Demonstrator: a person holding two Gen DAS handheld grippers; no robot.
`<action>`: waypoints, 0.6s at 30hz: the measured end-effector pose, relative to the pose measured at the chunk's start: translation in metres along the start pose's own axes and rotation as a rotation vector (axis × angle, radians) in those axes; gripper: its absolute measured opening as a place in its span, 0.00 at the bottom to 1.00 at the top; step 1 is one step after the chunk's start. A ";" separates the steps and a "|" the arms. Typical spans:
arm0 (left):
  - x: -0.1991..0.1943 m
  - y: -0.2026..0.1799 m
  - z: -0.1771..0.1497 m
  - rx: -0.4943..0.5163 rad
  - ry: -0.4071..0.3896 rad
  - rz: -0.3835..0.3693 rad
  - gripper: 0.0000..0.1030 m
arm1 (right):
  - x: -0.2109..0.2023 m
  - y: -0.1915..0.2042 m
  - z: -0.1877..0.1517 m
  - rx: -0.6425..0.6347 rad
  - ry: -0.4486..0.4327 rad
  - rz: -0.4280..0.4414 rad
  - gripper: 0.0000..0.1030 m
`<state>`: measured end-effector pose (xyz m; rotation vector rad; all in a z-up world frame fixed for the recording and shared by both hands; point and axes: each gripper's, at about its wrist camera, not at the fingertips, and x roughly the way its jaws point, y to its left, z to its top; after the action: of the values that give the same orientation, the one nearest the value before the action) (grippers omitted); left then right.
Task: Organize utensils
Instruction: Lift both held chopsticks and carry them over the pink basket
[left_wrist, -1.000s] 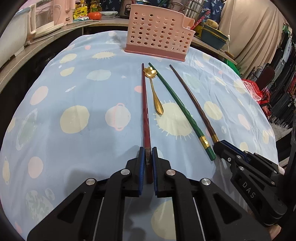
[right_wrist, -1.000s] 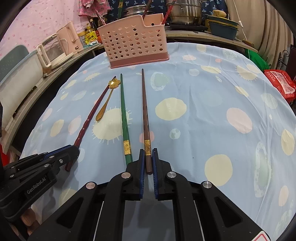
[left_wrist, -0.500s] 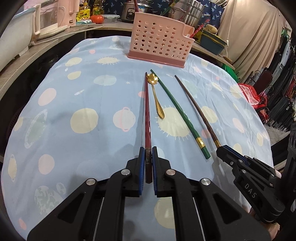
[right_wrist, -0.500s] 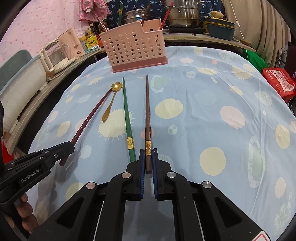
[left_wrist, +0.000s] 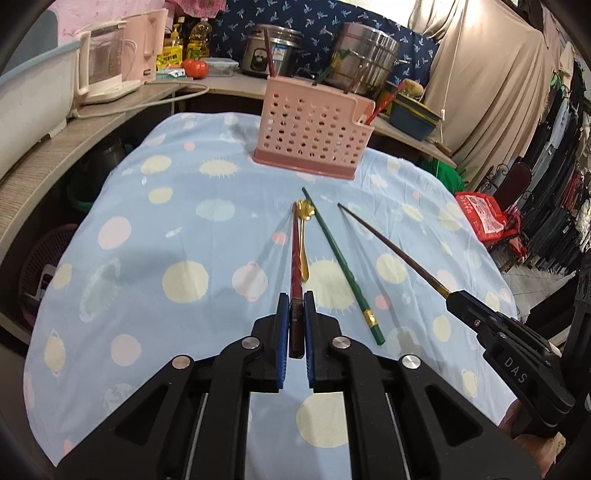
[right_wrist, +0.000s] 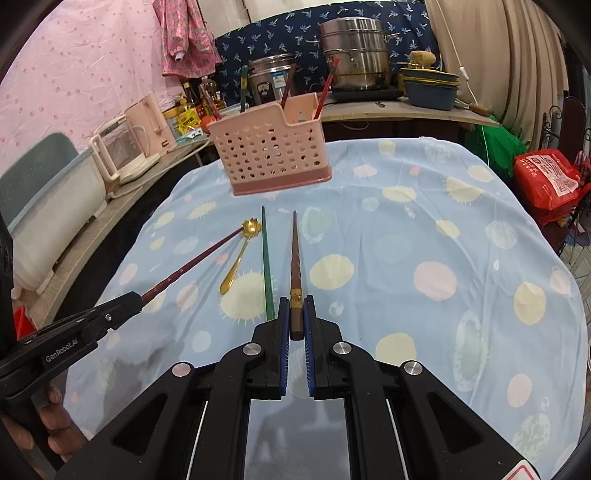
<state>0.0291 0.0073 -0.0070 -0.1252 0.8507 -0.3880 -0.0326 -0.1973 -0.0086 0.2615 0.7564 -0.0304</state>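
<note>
Left wrist view: I am holding the left gripper (left_wrist: 296, 314) clamped on the thick end of the dark red chopstick (left_wrist: 295, 254). Its long axis is running toward 12 o'clock, its thin tip pointing at the pink utensil basket (left_wrist: 312, 131). The stick is glossy and tapered. Just right of it, the gold spoon (left_wrist: 304, 243) is lying on the tablecloth (left_wrist: 184, 229), its flower-shaped bowl at the far end. The green chopstick (left_wrist: 341, 266) is lying on the cloth, slanting from 5 o'clock to 11 o'clock, with a gold band near its thick end. At 3 o'clock the right gripper (left_wrist: 452, 295) is gripping the brown chopstick (left_wrist: 391, 249), whose tip is pointing toward 10 o'clock.

Right wrist view: I am keeping the right gripper (right_wrist: 296, 317) closed on the brown chopstick (right_wrist: 295, 266), its gold band sitting just ahead of the blue pads (right_wrist: 283, 332). Its axis is running to 12 o'clock, its tip aiming at the perforated plastic basket (right_wrist: 273, 151), which is holding several upright chopsticks. At 9 o'clock the left gripper (right_wrist: 138, 295) is carrying the dark red chopstick (right_wrist: 195, 260), its tip slanting toward 1 o'clock and ending near the spoon (right_wrist: 240, 254). The green chopstick (right_wrist: 266, 266) is lying nearly parallel to the brown one, on the thin blue cloth (right_wrist: 406, 258) printed with pale circles.
</note>
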 end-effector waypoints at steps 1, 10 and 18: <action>-0.003 0.001 0.002 0.000 -0.007 0.001 0.07 | -0.003 0.000 0.003 0.004 -0.005 0.001 0.07; -0.033 0.006 0.031 0.000 -0.064 0.009 0.07 | -0.031 0.003 0.029 0.021 -0.047 0.035 0.07; -0.055 0.002 0.066 0.025 -0.144 0.012 0.07 | -0.052 0.011 0.064 0.006 -0.115 0.066 0.07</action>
<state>0.0464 0.0277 0.0749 -0.1235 0.7045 -0.3734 -0.0266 -0.2053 0.0739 0.2876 0.6333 0.0143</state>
